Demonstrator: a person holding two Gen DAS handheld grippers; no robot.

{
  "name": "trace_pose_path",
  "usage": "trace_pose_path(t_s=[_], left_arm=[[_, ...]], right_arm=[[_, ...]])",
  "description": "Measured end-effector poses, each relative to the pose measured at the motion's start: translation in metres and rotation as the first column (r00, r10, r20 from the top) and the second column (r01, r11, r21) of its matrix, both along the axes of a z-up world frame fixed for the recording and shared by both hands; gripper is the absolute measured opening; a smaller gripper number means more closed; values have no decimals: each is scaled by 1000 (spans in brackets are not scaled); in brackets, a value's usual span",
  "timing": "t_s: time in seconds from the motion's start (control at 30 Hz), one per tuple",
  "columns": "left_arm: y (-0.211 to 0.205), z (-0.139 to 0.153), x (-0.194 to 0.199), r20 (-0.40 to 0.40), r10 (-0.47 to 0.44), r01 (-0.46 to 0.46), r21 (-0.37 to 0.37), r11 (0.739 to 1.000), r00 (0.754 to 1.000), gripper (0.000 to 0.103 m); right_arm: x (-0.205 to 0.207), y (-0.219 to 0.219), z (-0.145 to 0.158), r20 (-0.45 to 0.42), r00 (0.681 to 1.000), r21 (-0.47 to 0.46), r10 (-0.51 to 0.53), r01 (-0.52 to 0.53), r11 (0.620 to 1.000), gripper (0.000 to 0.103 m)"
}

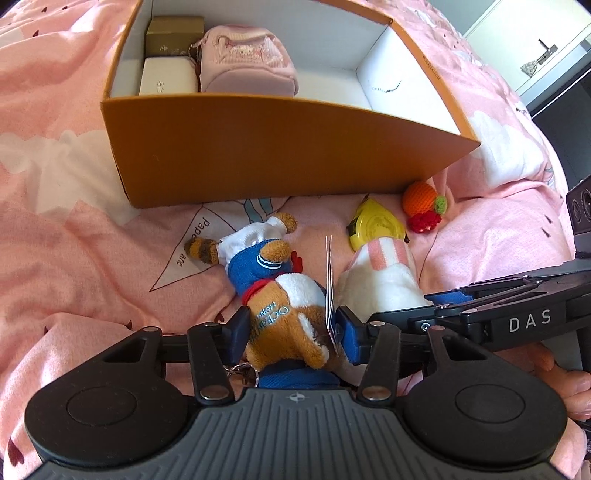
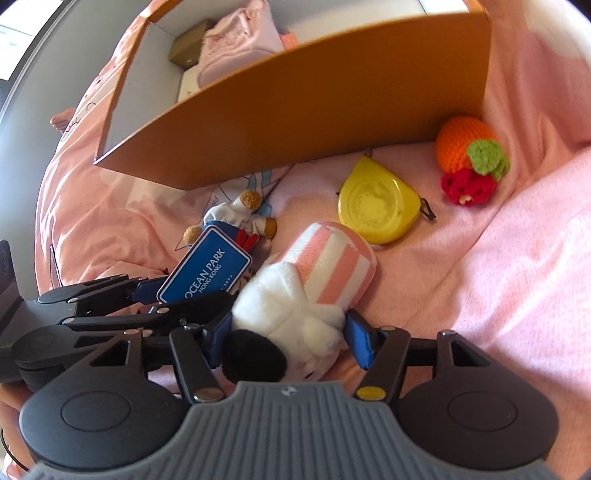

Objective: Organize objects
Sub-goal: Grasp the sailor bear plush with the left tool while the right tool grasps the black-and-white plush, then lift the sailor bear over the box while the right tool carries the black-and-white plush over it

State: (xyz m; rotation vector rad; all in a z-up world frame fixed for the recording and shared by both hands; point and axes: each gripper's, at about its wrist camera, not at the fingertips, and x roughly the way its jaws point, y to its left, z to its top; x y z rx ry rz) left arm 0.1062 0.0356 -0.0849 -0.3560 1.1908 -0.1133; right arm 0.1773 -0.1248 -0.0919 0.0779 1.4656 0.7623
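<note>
A brown plush toy [image 1: 291,295] in a blue and white outfit lies on the pink bedcover [image 1: 74,258], in front of the orange box [image 1: 258,155]. My left gripper [image 1: 291,328] is shut on its head, a blue pad pressing on each side. Its blue hang tag [image 2: 207,273] sticks up beside it. Next to it lies a white plush toy [image 2: 295,306] with a pink-striped part and a black ear. My right gripper [image 2: 288,336] is shut on the white body. The two grippers sit side by side, almost touching.
Inside the orange box [image 2: 314,92] are a pink pouch [image 1: 247,59], a gold carton [image 1: 173,35] and a white carton [image 1: 168,77]; its right half is bare. A yellow tape measure [image 2: 376,206] and a crocheted orange fruit [image 2: 461,140] lie by the box's front corner.
</note>
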Motion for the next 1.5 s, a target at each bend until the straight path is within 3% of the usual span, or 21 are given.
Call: trace_pose_path(t_s=[0.47,0.93,1.17,1.5], left_arm=[[-1,66,-18,177,29,-24,-31,999,984,56],[-8,112,8,355,18,-14,-14,1000,935,56],[-6,119,37,416,-8,7,4,1000,909,56],[2,110,79,445,-27,17,27,999,895,56]], right_arm=[[-4,-18,73,223,974,68,46,-62,996,64],[10,-27,148,451,890,103,66,-125,987,64],[36,-18,159,516,854,95,62,-129,987,64],[84,7,153,554,821,45,140,-197,979,64]])
